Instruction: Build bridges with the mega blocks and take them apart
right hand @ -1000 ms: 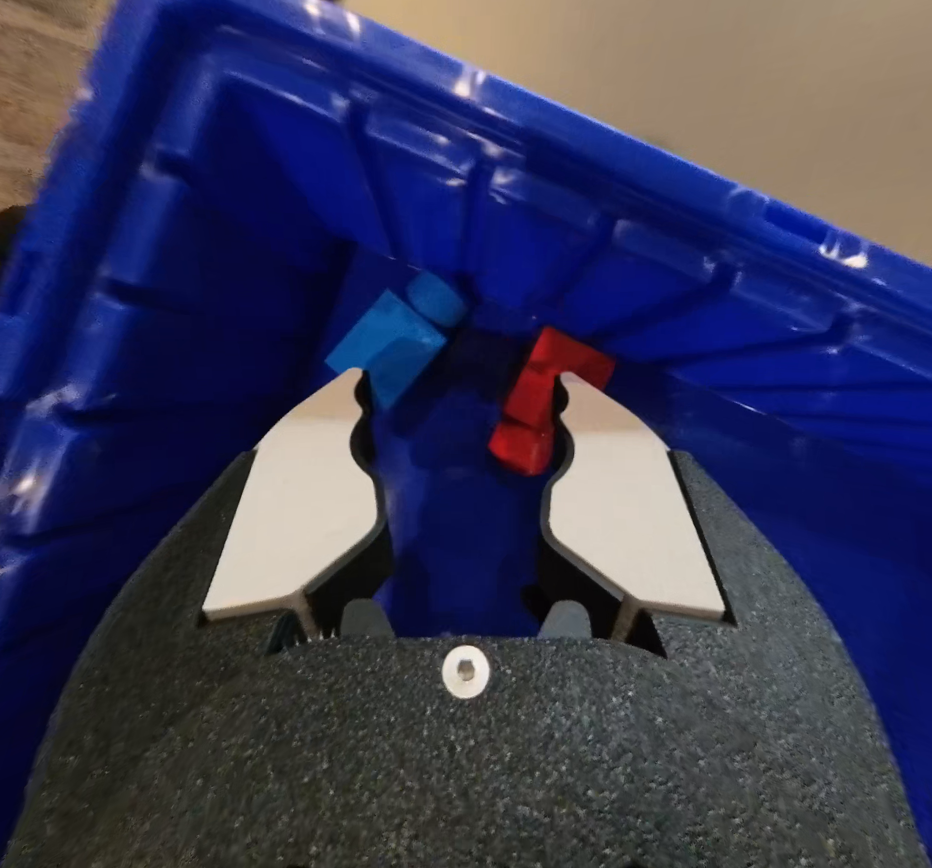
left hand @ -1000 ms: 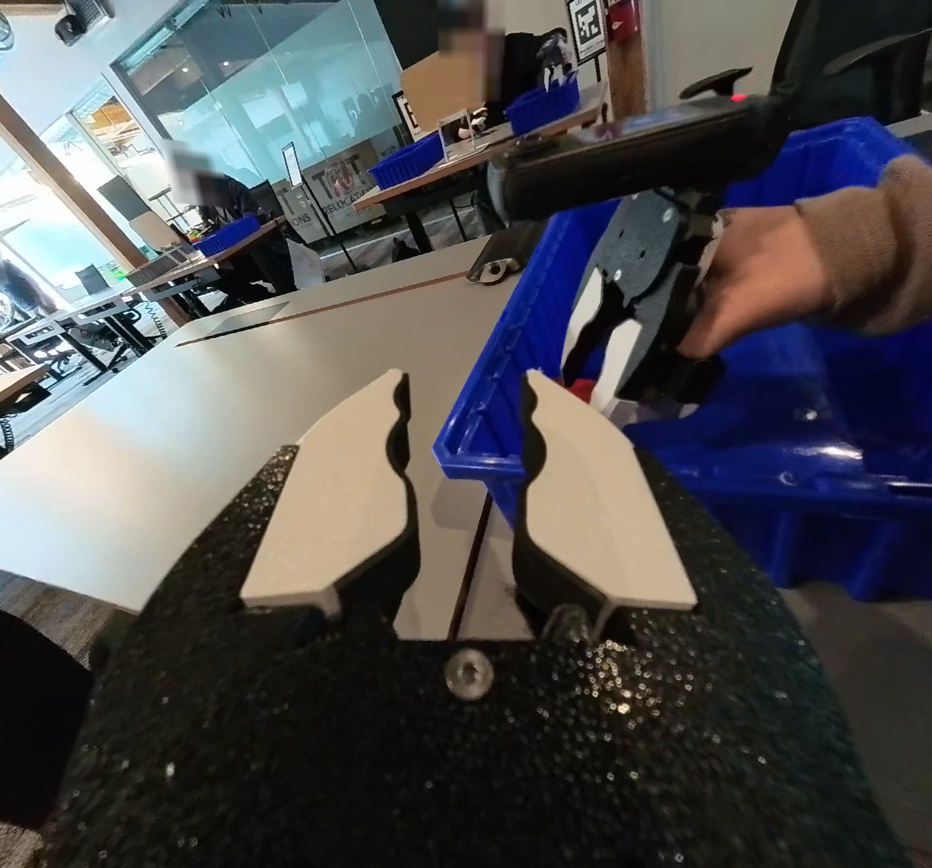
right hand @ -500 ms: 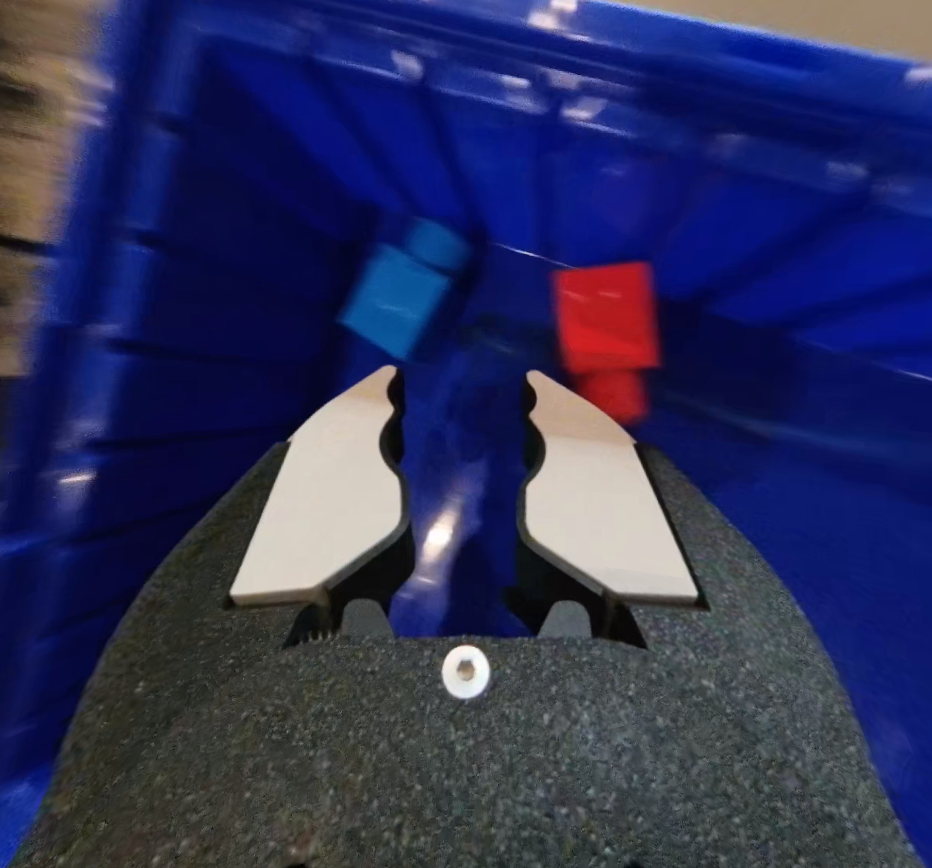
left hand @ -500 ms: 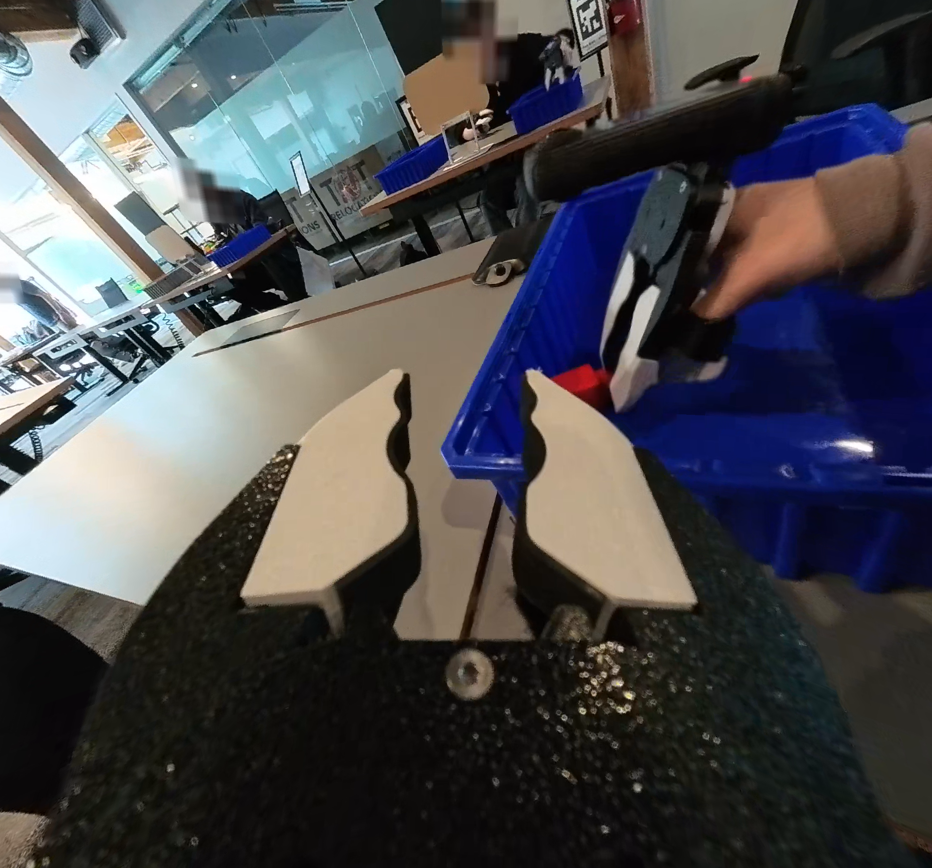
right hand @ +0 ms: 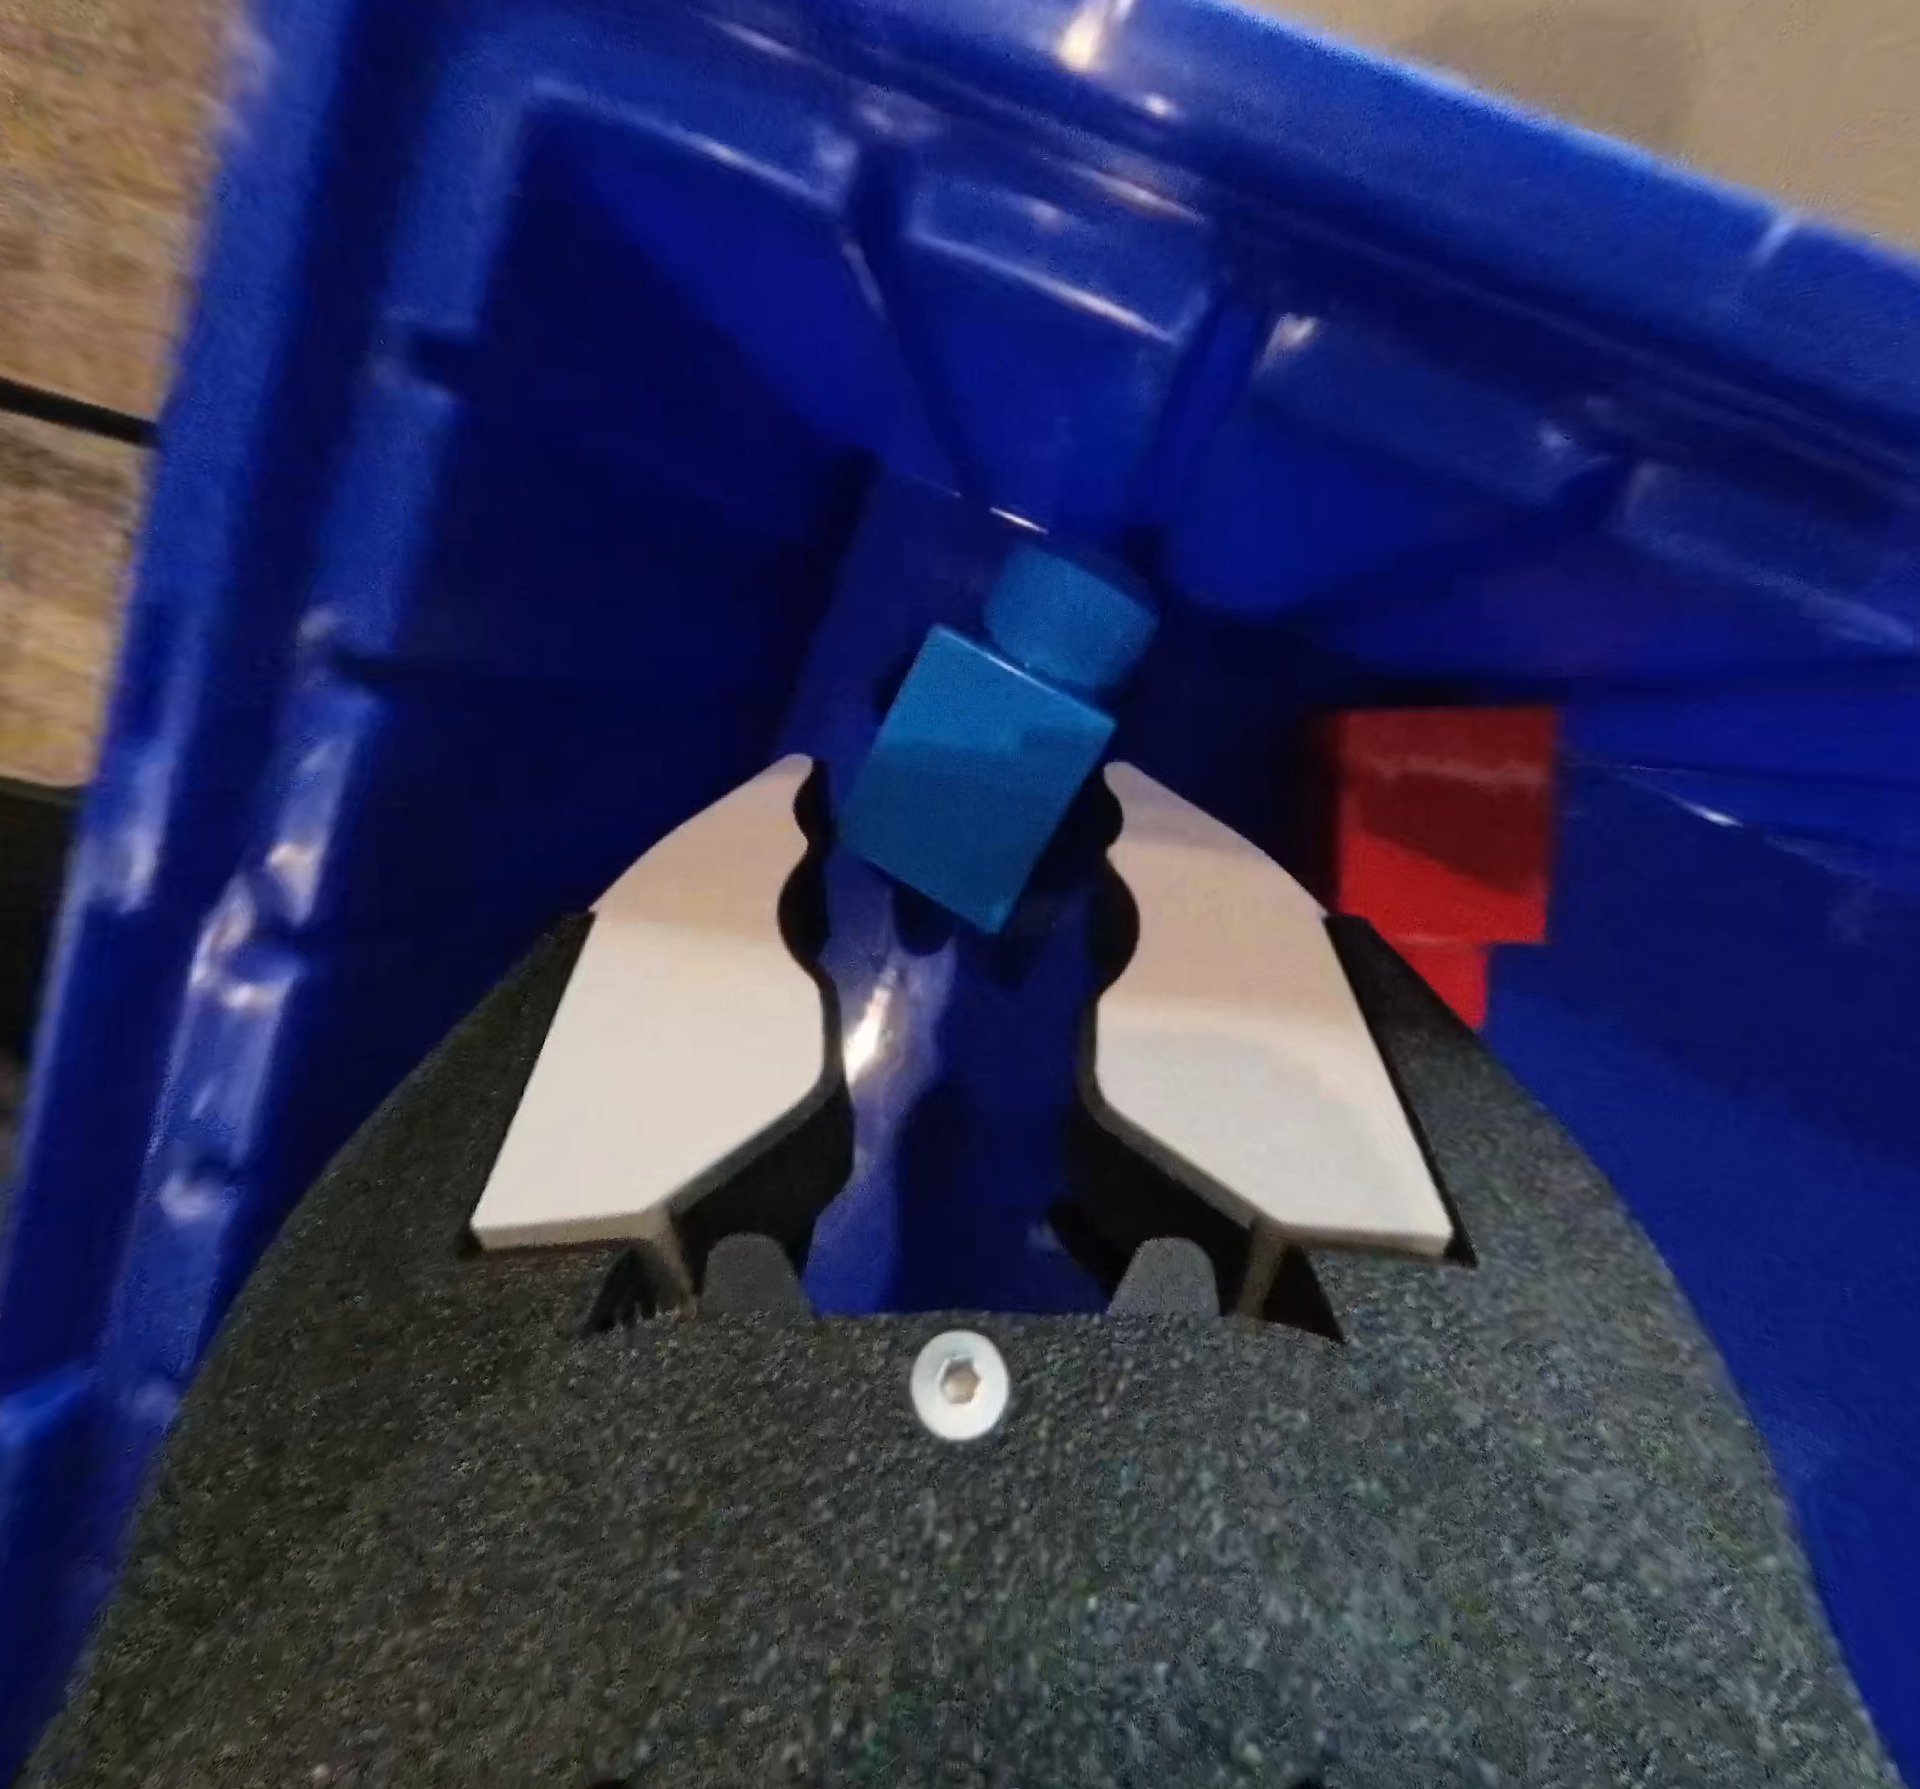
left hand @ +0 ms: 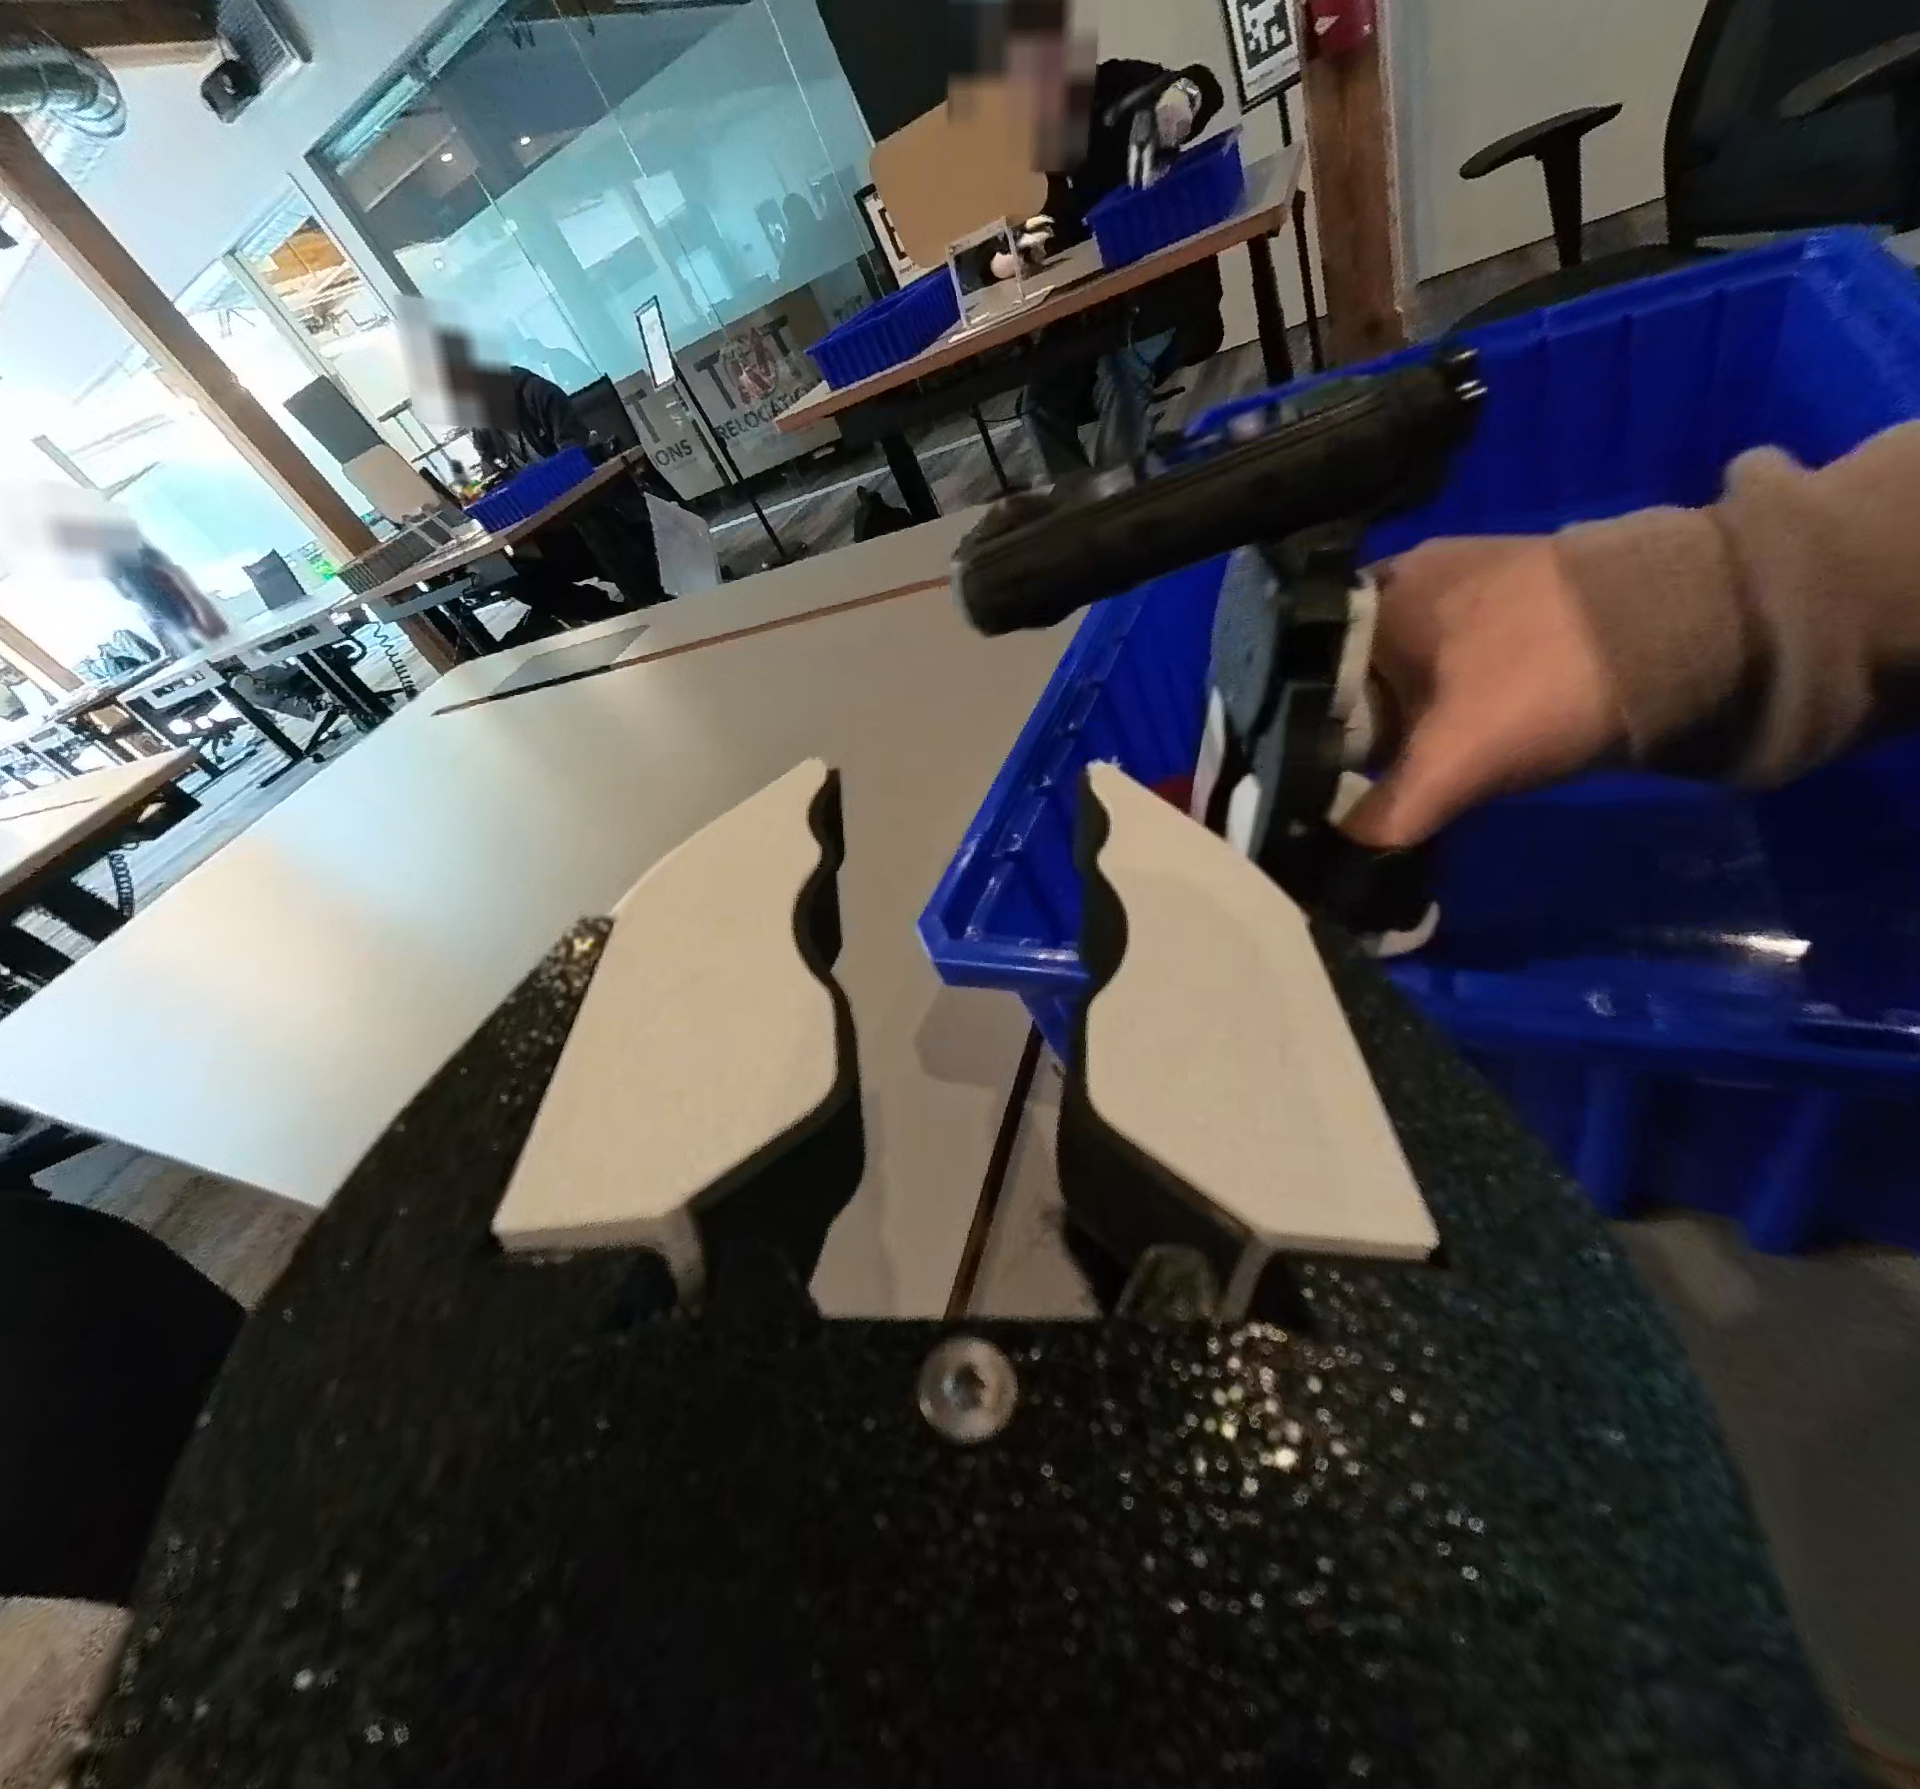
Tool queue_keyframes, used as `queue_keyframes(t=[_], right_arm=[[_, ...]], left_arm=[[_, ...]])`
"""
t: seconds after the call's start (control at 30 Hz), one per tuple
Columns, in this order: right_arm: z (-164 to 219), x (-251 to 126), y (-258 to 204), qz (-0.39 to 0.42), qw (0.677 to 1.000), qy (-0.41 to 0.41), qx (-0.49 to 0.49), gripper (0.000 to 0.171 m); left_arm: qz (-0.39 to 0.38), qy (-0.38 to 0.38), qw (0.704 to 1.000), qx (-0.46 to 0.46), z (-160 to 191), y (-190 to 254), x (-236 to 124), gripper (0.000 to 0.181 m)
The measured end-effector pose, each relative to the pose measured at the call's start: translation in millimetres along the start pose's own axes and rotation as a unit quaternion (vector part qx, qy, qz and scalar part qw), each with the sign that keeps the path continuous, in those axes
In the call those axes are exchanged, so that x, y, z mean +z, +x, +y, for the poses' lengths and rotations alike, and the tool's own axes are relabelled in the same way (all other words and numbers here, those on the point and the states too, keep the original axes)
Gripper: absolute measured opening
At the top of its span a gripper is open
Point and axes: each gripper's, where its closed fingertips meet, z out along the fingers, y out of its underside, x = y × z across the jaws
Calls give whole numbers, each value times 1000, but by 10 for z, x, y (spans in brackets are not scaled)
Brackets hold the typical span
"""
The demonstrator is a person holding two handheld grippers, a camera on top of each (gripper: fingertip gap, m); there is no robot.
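My right gripper [right hand: 961, 789] is down inside the blue bin [right hand: 1351, 337], near a corner. It is open, with its fingertips on either side of a light blue mega block [right hand: 966, 783] that lies tilted, stud toward the bin wall. A red block [right hand: 1439, 825] lies to its right on the bin floor. In the left wrist view a hand holds the right gripper [left hand: 1231, 789], pointed down into the bin [left hand: 997, 950]. My left gripper [left hand: 956, 804] is open and empty, above the grey table [left hand: 416, 908] beside the bin's near left corner.
A black office chair [left hand: 1818, 77] stands behind the bin. Other desks with blue bins [left hand: 1164, 201] and seated people fill the background, behind a glass wall. The table edge runs along the left, with floor below it. Tip to tip, the grippers are about 20 centimetres apart. It is some 5 centimetres from my right tips to the red block [right hand: 1439, 825].
My right gripper has swung left inside the bin, from the red block to the light blue one, which now sits between its tips. The jaws narrowed a little. The left gripper has barely moved.
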Motion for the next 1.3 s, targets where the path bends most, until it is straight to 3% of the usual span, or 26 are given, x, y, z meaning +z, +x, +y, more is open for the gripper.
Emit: queue_keyframes(t=[0.13, 0.27, 0.3, 0.47, 0.67, 0.73, 0.77, 0.83, 0.97, 1.07, 1.2, 1.3], right_arm=[[-234, -692, -106, 34, 975, 191, -111, 48], [-278, -1566, -560, 93, 840, 419, -332, 47], [-234, -1674, -588, 132, 816, 430, -364, 48], [-46, -1825, -600, 232, 757, 421, -442, 47], [5, -1795, -664, 297, 711, 395, -500, 47], [0, -1761, -685, 302, 703, 385, -516, 47], [-11, -1765, -676, 308, 700, 384, -517, 47], [-22, -1772, -660, 311, 696, 388, -518, 45], [13, -1756, -337, 267, 767, 393, -432, 65], [56, -1884, -133, 249, 787, 423, -373, 67], [230, -2336, -102, 256, 778, 489, -300, 67], [609, -2875, -90, 303, 761, 530, -219, 60]], left_arm=[[53, 40, 994, -84, -160, 123, -45, 48], [142, 70, 975, -155, -325, 407, 8, 61], [168, 73, 968, -171, -365, 499, 32, 64], [284, 120, 919, -246, -652, 856, 33, 73], [306, 80, 923, -217, -618, 1120, 176, 68], [293, 86, 928, -215, -634, 1118, 207, 53], [283, 89, 932, -210, -633, 1099, 218, 36], [273, 90, 937, -200, -628, 1067, 226, 36], [206, 101, 956, -182, -592, 775, 176, 36], [186, 126, 959, -174, -676, 641, 27, 36], [228, 134, 956, -126, -833, 886, -121, 36], [307, 139, 935, -111, -1043, 1350, -244, 36]])
